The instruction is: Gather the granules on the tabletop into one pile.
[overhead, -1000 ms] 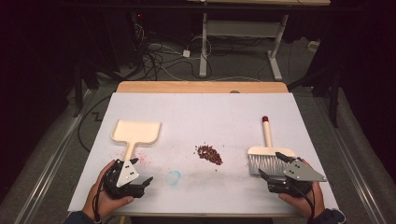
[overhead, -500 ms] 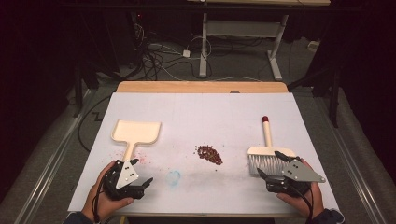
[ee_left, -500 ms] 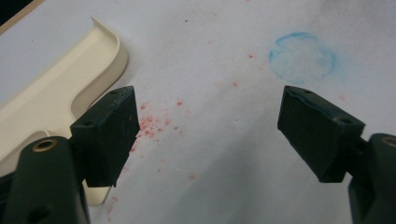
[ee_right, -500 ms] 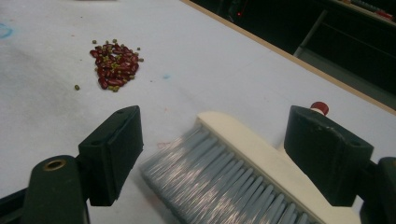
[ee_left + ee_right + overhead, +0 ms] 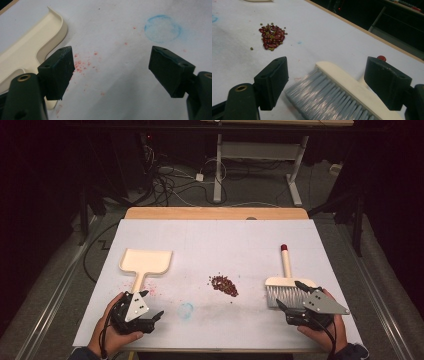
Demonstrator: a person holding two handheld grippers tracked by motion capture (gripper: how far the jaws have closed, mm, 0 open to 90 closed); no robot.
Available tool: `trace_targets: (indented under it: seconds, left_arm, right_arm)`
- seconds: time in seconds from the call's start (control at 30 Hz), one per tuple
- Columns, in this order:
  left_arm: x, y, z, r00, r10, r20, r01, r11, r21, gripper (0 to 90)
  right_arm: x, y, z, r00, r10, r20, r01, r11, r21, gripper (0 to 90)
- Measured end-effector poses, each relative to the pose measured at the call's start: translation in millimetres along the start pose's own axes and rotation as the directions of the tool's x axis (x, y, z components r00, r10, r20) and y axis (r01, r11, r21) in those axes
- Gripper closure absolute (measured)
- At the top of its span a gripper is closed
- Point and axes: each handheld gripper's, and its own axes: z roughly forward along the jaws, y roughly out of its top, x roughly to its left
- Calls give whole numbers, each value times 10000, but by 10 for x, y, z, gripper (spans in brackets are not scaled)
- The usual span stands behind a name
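Observation:
A cream dustpan (image 5: 145,263) (image 5: 27,51) lies flat at the table's left, its handle pointing toward me. My left gripper (image 5: 154,316) (image 5: 111,72) rests open just below that handle, with bare paper between its jaws. A small heap of red beans (image 5: 223,285) (image 5: 272,36) sits mid-table. At the right lies a hand brush (image 5: 287,285) (image 5: 342,92) with grey bristles, a cream back and a red-tipped handle. My right gripper (image 5: 289,295) (image 5: 325,82) stands open right at the bristles, its jaws on either side of the brush head without touching it.
White paper (image 5: 220,240) covers the wooden table (image 5: 215,213). A faint blue ring (image 5: 186,310) (image 5: 162,28) and scattered red specks (image 5: 83,66) mark the paper near my left gripper. Beyond the far edge are dark floor, cables and desk legs.

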Motion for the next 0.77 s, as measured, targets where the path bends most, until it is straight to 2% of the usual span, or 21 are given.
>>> trace_targets:
  seconds: [0.77]
  left_arm:
    - [10,16,18,9999,-123,-65,123,9999,19,199]
  right_arm:
    - [-8,7,-24,9998,-117,145,119,9999,-113,203]
